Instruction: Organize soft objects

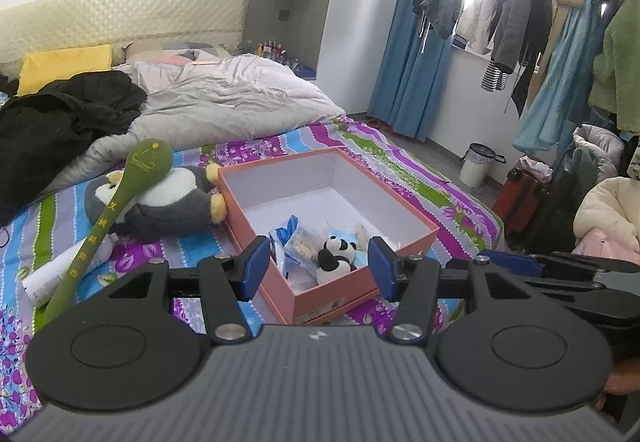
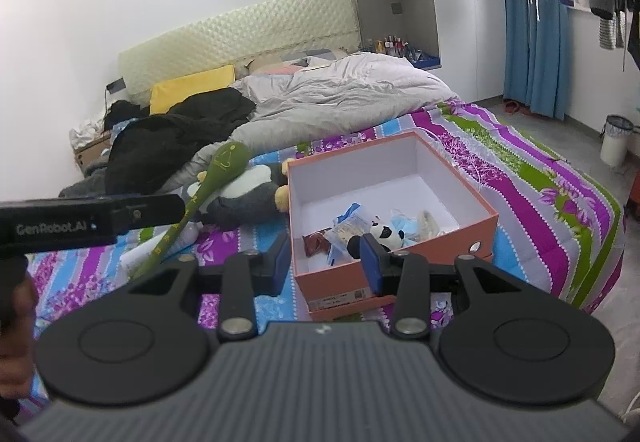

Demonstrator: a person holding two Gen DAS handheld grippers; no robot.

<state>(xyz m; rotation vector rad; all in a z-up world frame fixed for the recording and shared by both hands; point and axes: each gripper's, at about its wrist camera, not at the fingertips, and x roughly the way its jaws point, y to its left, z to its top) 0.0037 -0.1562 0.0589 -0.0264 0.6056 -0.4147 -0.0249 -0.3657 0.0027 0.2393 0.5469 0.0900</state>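
L gripper [image 1: 318,267]: jaws spread wide, nothing between the blue pads; hovers over the near edge of the bed, lined up w/ the box's near corner.
R gripper [image 2: 325,261]: jaws also spread, holding nothing; hangs just beside the L one, in front of the box's near wall.
Box [image 1: 262,184]: orange, white inside, lid off, sits on the striped floral bedspread [image 1: 404,162] toward the foot-end corner of the bed; looks set on its own lid, orange edge shows under it.
Panda plush [image 1: 335,256]: small, b/w, inside the box at its near corner, lying among the packets.
Packets [image 1: 294,238]: blue-and-clear wrapped bits in the box's near half, touching the panda; far half of box floor bare. R view also shows a dark red packet [image 2: 316,242] by the near wall.
Penguin plush [image 1: 176,202]: grey/white w/ yellow feet, on its back on the bedspread, feet touching the box's left wall.
Green stick toy [image 1: 116,202]: long, rounded head w/ yellow marks, lies across the penguin, handle running toward the near edge of the bed.
White tube [image 1: 68,270]: under the stick's handle, near the bed's near-left edge.
Head end: grey duvet [image 1: 224,98], black clothing [image 1: 60,126], yellow pillow [image 1: 64,66].
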